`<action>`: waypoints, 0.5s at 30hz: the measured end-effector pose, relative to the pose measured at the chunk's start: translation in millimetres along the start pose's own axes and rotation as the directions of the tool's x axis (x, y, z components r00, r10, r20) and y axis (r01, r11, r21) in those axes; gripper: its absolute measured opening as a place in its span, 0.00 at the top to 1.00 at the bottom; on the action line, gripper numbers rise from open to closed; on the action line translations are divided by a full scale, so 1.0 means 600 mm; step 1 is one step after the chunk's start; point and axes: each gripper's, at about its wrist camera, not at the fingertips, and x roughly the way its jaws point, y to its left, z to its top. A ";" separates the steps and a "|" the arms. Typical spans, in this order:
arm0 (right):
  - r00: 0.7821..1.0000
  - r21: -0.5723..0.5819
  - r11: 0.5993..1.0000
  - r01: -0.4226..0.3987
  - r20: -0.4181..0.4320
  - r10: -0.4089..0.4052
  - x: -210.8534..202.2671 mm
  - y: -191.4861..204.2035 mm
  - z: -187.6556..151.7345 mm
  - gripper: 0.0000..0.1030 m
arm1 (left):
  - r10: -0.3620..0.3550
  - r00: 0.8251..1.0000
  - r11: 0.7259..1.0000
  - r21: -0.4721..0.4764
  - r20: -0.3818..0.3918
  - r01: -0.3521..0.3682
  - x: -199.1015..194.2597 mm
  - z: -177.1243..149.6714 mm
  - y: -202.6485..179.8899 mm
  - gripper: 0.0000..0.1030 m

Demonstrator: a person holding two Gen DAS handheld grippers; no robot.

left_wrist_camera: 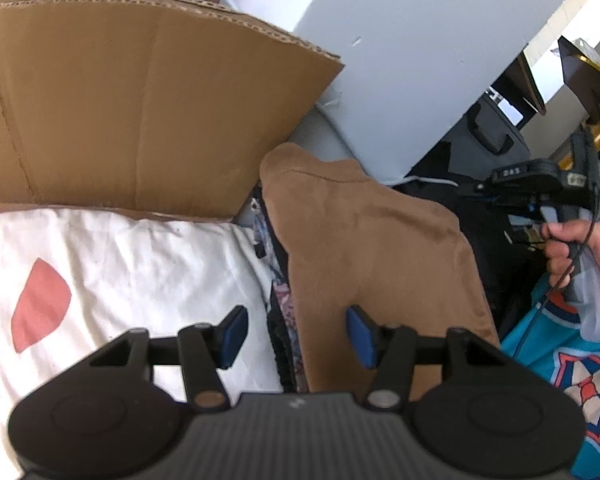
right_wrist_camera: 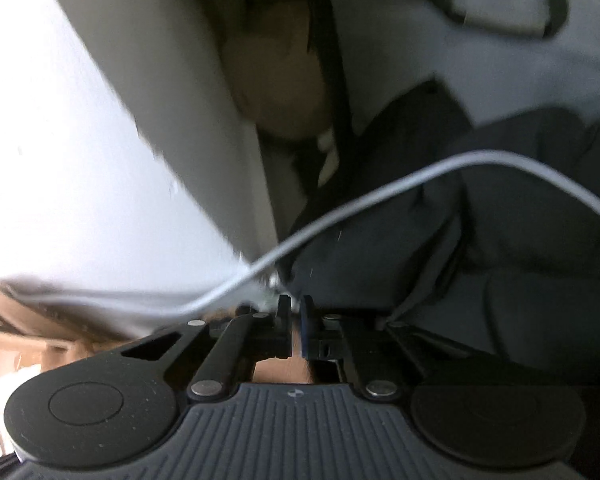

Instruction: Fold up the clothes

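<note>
The left tool (left_wrist_camera: 296, 334) hangs spread over the near end of a brown garment (left_wrist_camera: 372, 248) lying between a white cloth (left_wrist_camera: 120, 264) and a teal jersey (left_wrist_camera: 556, 344), while the right tool (right_wrist_camera: 297, 316) is pressed together, pinching nothing visible, beside dark clothing (right_wrist_camera: 480, 220).

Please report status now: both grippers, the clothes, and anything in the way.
Left gripper open, empty, over brown garment. Right gripper shut, nothing visibly held. Grey cable crosses ahead of it.
</note>
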 end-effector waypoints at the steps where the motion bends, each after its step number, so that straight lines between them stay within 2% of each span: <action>1: 1.000 -0.009 1.000 0.009 0.017 -0.008 -0.006 0.001 0.001 0.98 | 0.001 1.000 1.000 -0.001 0.003 -0.001 0.000 0.001 0.000 0.45; 3: 1.000 -0.015 1.000 0.018 0.017 -0.018 -0.010 0.002 0.002 0.97 | 0.001 1.000 1.000 -0.006 0.004 -0.001 0.001 0.003 -0.001 0.45; 6: 0.997 0.021 1.000 0.015 -0.070 -0.014 0.009 -0.004 0.000 0.94 | 0.000 1.000 1.000 -0.012 0.005 0.000 0.000 0.003 -0.001 0.45; 7: 0.995 0.046 0.999 0.012 -0.102 -0.007 0.017 -0.009 -0.002 0.86 | 0.000 1.000 1.000 -0.012 0.004 0.000 -0.002 0.003 -0.001 0.45; 8: 0.992 0.069 0.998 0.009 -0.123 0.000 0.025 -0.014 -0.005 0.70 | 0.000 1.000 1.000 -0.011 0.003 0.000 -0.003 0.002 -0.001 0.45; 9: 0.991 0.089 0.996 0.003 -0.134 0.009 0.030 -0.018 -0.008 0.61 | 0.000 1.000 1.000 -0.008 0.003 0.000 -0.005 0.001 -0.001 0.45; 10: 0.989 0.107 0.994 -0.008 -0.143 0.023 0.034 -0.021 -0.012 0.57 | 0.001 1.000 1.000 -0.004 0.003 -0.001 -0.007 -0.001 -0.001 0.45; 14: 0.983 0.150 0.987 -0.056 -0.167 0.081 0.050 -0.025 -0.022 0.59 | 0.007 1.000 1.000 0.008 0.000 -0.007 -0.013 -0.004 0.003 0.45; 15: 0.983 0.135 0.989 -0.057 -0.168 0.080 0.050 -0.020 -0.023 0.70 | 0.009 1.000 1.000 0.008 -0.002 -0.009 -0.014 -0.004 0.004 0.45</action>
